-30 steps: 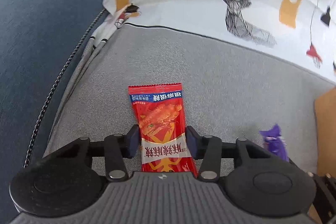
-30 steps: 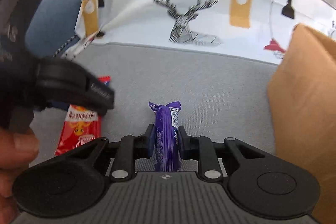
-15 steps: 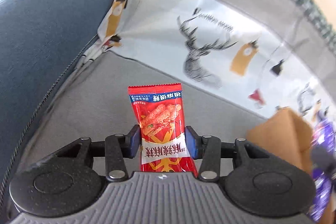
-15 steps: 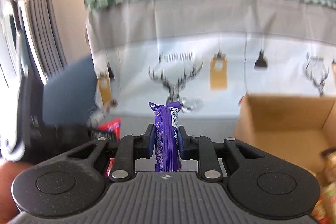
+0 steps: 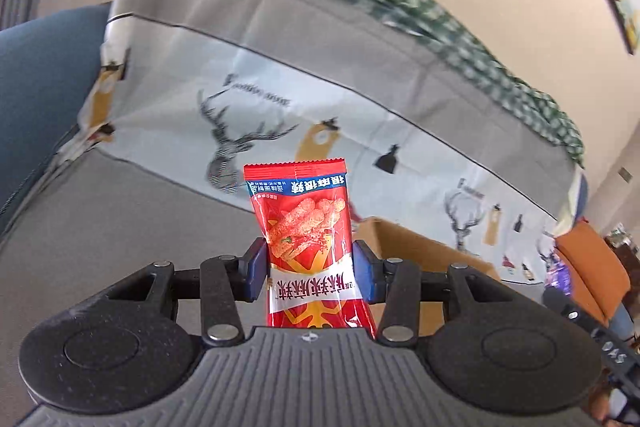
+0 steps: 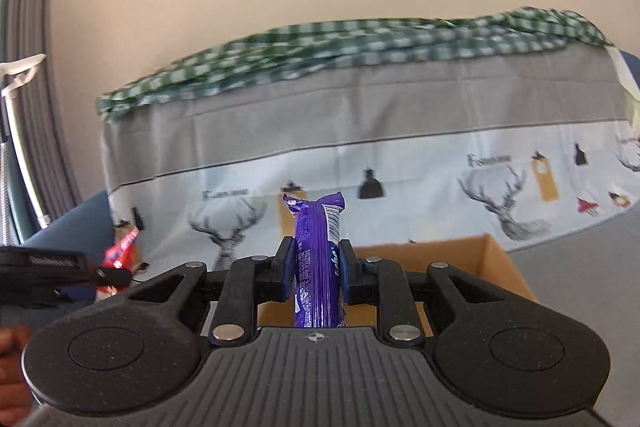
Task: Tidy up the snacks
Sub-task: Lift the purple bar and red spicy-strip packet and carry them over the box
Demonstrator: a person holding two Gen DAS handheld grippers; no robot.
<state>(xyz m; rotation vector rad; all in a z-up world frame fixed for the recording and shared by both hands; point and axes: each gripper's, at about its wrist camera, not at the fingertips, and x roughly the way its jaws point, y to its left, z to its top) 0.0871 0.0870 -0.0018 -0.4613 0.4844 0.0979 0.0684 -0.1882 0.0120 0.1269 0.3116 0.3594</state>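
Two snacks have come up off the sofa seat: your left gripper (image 5: pixel 308 269) pinches the red packet (image 5: pixel 308 251), your right gripper (image 6: pixel 316 273) the purple bar (image 6: pixel 318 267). The cardboard box (image 6: pixel 496 267) now sits just ahead; carry both over it.

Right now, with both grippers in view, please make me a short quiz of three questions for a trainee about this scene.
1. True or false: the left gripper is empty.
2. What does the right gripper hold?
A. a red packet
B. a purple snack bar
C. a green cloth
3. Fill in: beyond both grippers stands an open ____ box.

Key:
1. False. Its pads press on the red snack packet.
2. B. It is shut on the purple snack bar, held upright.
3. Cardboard. The cardboard box stands on the grey seat cover, in front of the deer-print cloth.
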